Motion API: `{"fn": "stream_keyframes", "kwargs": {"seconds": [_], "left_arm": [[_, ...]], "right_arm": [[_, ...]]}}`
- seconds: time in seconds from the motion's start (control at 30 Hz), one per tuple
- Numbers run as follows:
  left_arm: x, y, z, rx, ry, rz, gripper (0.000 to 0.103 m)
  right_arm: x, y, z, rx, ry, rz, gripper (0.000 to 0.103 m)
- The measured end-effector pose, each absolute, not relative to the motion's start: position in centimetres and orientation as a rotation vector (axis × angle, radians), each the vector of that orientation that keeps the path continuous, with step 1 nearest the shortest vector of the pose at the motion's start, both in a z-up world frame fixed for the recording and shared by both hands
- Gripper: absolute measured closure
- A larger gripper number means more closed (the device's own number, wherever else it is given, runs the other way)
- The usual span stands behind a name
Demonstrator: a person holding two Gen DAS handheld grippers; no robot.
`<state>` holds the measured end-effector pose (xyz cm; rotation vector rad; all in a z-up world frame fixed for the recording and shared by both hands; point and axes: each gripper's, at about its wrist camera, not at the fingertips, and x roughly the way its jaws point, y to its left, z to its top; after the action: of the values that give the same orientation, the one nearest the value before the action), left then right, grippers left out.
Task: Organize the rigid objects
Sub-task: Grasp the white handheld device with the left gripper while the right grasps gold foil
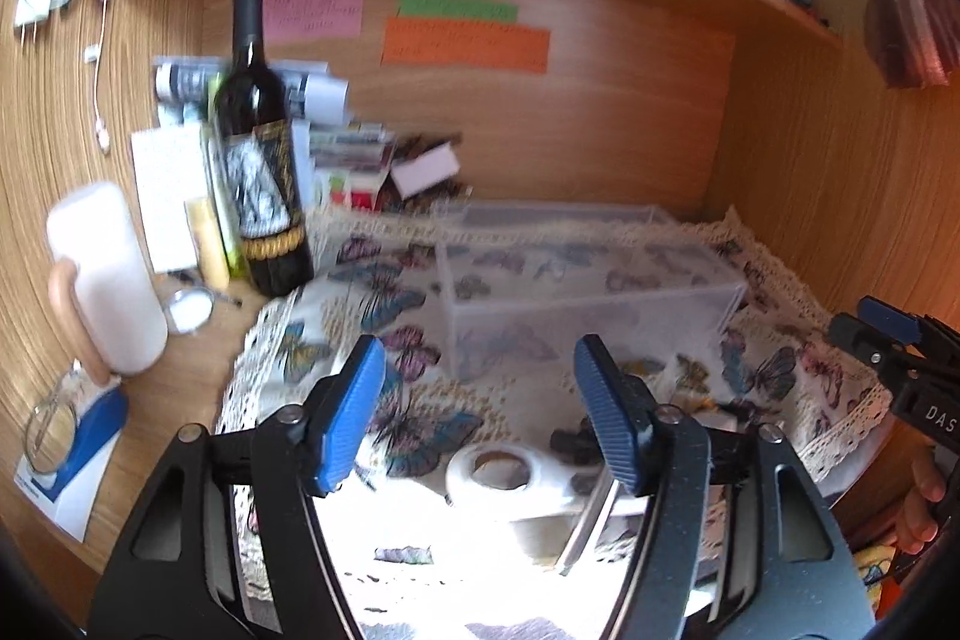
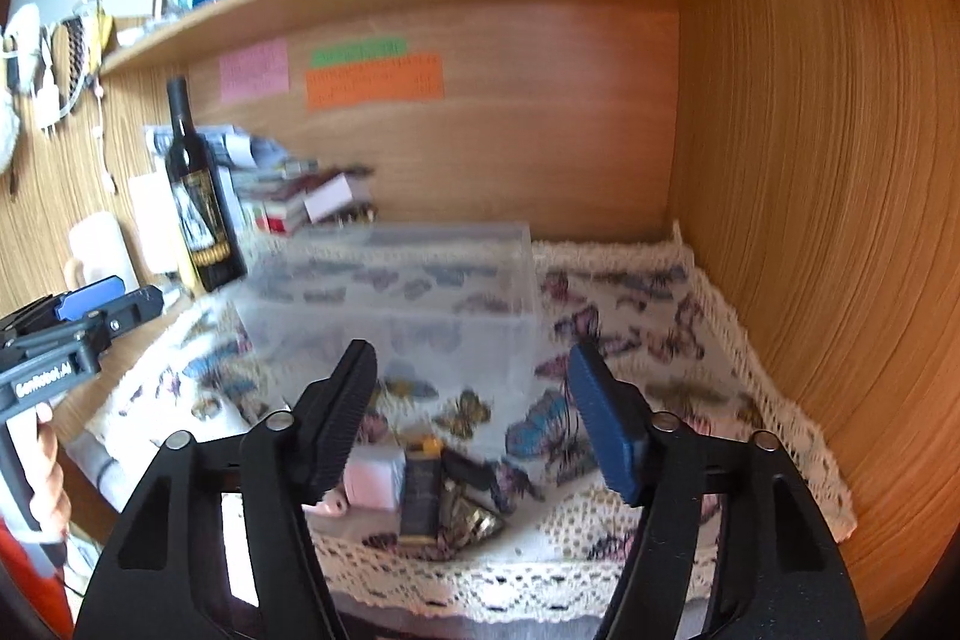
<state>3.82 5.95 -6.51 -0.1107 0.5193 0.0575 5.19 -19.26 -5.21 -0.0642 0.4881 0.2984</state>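
Butterfly cloth (image 2: 630, 304) covers my worktop (image 1: 150, 388) — clear bin (image 1: 588, 280) ahead of both grippers. Left gripper (image 1: 480, 394) spread wide, empty, over the tape roll (image 1: 498, 472); right gripper (image 2: 474, 400) equally wide, empty, above small boxes (image 2: 420, 490).

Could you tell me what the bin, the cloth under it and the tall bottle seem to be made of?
Bin: clear, slightly frosted plastic, likely rigid; the butterfly print shows through its walls. Cloth: woven fabric with a printed butterfly pattern and an openwork lace edge. Bottle: dark glossy glass, judging by its sheen, with a paper-like label; a wine bottle by its shape.
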Motion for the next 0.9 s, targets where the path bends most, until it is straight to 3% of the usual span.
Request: {"fn": "stream_keyframes", "kwargs": {"seconds": [0.3,0.9], "left_arm": [[4.6,7.3,-11.5,-0.132,0.711,0.039,0.043],[8.3,5.2,-13.5,-0.22,0.818,-0.046,0.035]], "right_arm": [[6.7,-19.7,-9.0,-0.07,0.659,0.283,0.053],[8.7,-18.6,-12.7,-0.063,0.835,0.364,0.053]]}}
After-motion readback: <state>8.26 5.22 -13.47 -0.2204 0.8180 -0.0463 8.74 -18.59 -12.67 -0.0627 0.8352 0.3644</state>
